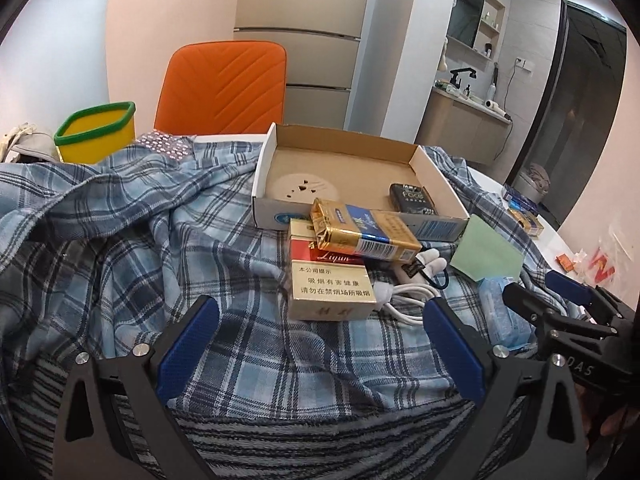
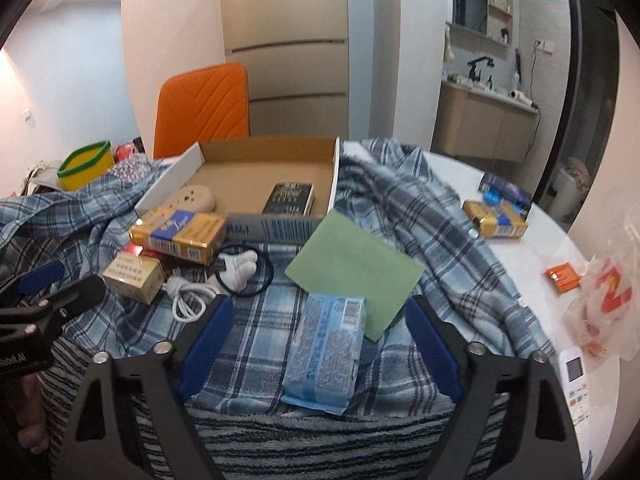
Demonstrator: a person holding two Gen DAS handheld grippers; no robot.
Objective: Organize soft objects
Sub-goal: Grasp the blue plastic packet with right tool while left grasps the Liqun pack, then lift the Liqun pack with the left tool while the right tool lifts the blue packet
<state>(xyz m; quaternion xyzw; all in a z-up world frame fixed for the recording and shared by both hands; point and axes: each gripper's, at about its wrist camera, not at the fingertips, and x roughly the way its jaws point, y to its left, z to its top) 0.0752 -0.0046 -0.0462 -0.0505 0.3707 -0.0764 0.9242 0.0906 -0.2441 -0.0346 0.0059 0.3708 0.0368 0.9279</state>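
Note:
A blue plaid shirt [image 1: 168,240] lies spread and rumpled over the table, with a striped fuzzy cloth [image 1: 320,432] under its near edge. My left gripper [image 1: 320,312] hangs open just above the shirt, and nothing is between its fingers. My right gripper [image 2: 320,304] is open too, its blue pads either side of a light blue tissue pack [image 2: 324,356] without touching it. A green cloth sheet [image 2: 356,272] lies partly under that pack. In the left wrist view the right gripper [image 1: 560,300] shows at the right edge.
An open cardboard box [image 1: 344,168] holds a dark pack. In front of it lie cigarette packs [image 1: 332,280], a white cable [image 2: 188,300] and a black hair tie. A yellow tub [image 1: 96,132] and an orange chair [image 1: 224,84] stand behind. A plastic bag [image 2: 604,296] sits at the right.

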